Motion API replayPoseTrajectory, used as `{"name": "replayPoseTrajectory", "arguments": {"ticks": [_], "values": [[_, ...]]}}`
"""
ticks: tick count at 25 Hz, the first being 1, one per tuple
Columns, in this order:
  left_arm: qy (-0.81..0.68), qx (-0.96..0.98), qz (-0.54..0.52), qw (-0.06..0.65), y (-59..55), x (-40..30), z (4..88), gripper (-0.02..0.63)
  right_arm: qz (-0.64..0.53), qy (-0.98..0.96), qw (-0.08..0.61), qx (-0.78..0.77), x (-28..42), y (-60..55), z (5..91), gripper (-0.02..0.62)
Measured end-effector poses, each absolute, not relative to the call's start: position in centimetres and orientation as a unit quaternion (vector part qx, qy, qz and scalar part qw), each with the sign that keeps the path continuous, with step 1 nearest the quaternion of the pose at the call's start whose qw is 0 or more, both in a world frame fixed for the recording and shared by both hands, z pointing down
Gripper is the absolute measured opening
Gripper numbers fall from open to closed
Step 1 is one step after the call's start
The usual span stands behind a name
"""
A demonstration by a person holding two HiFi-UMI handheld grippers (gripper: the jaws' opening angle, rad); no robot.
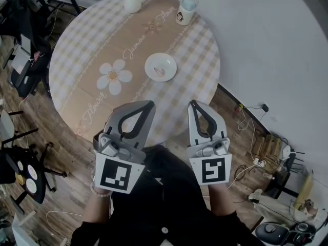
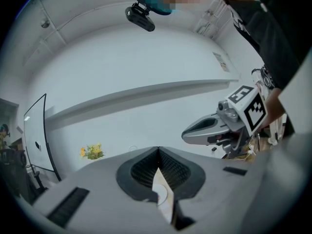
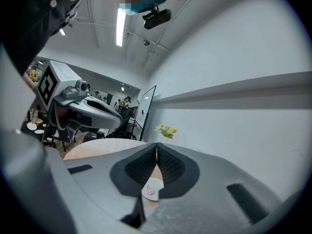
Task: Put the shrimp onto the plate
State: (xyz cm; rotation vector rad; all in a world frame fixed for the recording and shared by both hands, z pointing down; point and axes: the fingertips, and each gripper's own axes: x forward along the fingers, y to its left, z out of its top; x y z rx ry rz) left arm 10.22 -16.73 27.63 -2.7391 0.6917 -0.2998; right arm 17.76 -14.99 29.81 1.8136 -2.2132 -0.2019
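A small white plate (image 1: 160,67) sits near the middle of the round table (image 1: 92,50), and a pale pink shrimp (image 1: 159,72) lies on it. Through the right gripper's closed jaws the same plate (image 3: 151,188) shows with the shrimp (image 3: 149,189) on it. Both grippers hover at the table's near edge, well short of the plate. My left gripper (image 1: 148,105) is shut and holds nothing. My right gripper (image 1: 193,104) is shut too, also with nothing in it. A sliver of the plate (image 2: 161,194) shows through the left jaws.
A white vase (image 1: 131,0) with yellow flowers (image 3: 166,129) stands at the table's far edge, a printed mug (image 1: 186,11) to its right. Chairs and gear (image 1: 23,60) crowd the floor on the left; cables and boxes (image 1: 271,152) lie at the right by the wall.
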Motion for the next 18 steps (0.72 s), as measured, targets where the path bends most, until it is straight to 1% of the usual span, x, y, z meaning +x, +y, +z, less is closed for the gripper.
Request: {"name": "replayPoseTrajectory", "arguments": {"ticks": [18], "values": [[0.246, -0.952, -0.103, 0.147, -17.05, 10.12, 27.62, 0.0, -0.064, -0.77, 0.146, 0.617, 17.33, -15.24, 30.3, 0.002]]}}
